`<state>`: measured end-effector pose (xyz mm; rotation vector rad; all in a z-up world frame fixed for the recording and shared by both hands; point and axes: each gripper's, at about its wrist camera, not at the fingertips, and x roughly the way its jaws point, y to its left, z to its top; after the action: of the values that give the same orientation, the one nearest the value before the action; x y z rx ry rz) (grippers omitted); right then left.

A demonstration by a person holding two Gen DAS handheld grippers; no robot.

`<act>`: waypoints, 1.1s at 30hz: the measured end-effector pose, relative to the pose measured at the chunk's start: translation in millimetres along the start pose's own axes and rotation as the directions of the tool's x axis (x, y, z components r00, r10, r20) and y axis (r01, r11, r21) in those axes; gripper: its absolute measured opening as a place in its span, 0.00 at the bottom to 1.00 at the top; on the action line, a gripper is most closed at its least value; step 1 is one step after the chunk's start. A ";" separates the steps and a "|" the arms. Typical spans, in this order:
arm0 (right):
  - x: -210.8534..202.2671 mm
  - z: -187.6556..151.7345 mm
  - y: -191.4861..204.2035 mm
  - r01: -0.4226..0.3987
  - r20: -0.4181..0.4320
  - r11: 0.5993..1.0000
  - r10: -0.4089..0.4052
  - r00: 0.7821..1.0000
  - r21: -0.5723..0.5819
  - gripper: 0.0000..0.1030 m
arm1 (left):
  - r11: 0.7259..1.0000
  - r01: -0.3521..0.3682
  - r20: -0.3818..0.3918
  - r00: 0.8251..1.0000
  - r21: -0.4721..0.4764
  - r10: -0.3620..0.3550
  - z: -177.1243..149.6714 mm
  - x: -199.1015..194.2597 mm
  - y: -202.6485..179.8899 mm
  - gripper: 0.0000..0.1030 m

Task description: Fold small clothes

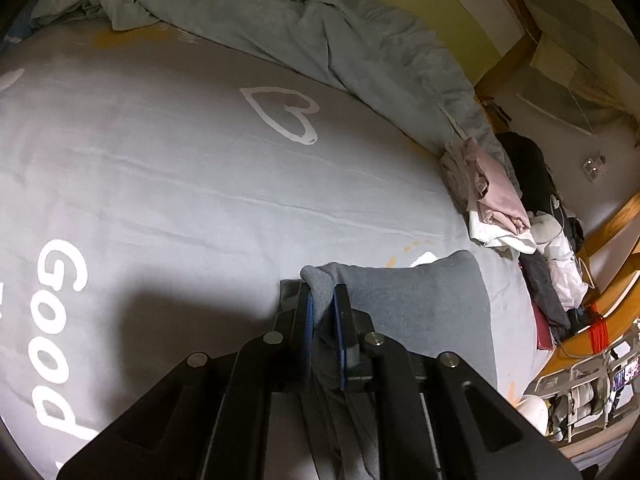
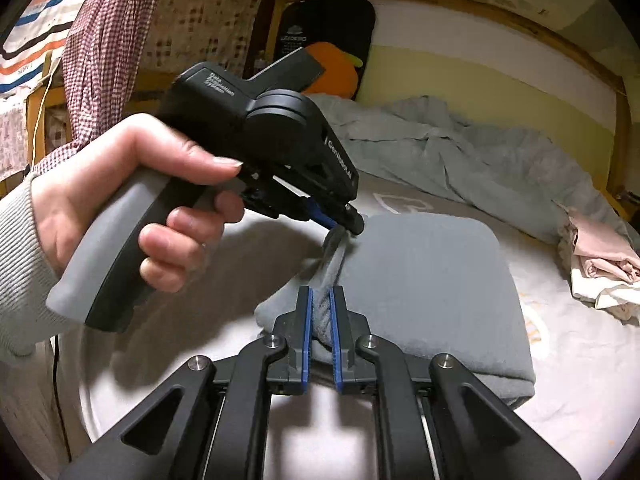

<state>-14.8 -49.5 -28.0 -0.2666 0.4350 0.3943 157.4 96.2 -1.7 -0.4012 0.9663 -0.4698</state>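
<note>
A small grey garment point(image 2: 432, 292) lies folded on the grey bed sheet point(image 1: 160, 168); it also shows in the left wrist view point(image 1: 420, 312). My left gripper point(image 1: 324, 292) is shut on the garment's edge, with cloth pinched between the blue pads. In the right wrist view the left gripper point(image 2: 344, 224) is held by a hand and grips the garment's far left corner. My right gripper point(image 2: 321, 294) is shut on the same left edge nearer to me, a fold of grey cloth between its pads.
A crumpled pale blue-grey duvet point(image 1: 304, 28) lies along the far side of the bed. A pile of pink and white clothes point(image 1: 492, 200) sits at the right edge, also visible in the right wrist view point(image 2: 600, 264). A wooden bed frame point(image 2: 552, 32) bounds the bed.
</note>
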 end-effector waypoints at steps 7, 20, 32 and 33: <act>-1.0 -3.4 7.0 -0.003 -0.010 1.000 0.003 1.000 -0.012 0.08 | 0.999 -0.018 0.028 0.999 0.030 0.017 -2.6 -7.9 -3.7 0.17; -69.0 2.7 -1.4 0.019 0.130 0.999 -0.013 0.991 -0.045 0.10 | 0.948 -0.069 0.228 0.974 0.312 -0.005 -33.1 -65.6 -71.6 0.34; -53.5 -5.2 -106.0 0.143 0.051 0.949 -0.164 0.985 0.281 0.10 | 0.955 -0.195 0.356 0.929 0.225 0.106 -98.3 -51.9 -71.3 0.32; -49.7 -6.4 -106.6 0.136 0.042 0.948 -0.154 0.987 0.287 0.10 | 0.946 -0.209 0.371 0.922 0.246 0.107 -103.7 -47.6 -73.7 0.32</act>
<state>-13.4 -162.0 6.8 -0.0059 0.4009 0.1911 31.2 49.1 16.4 -0.1373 0.5639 -0.3629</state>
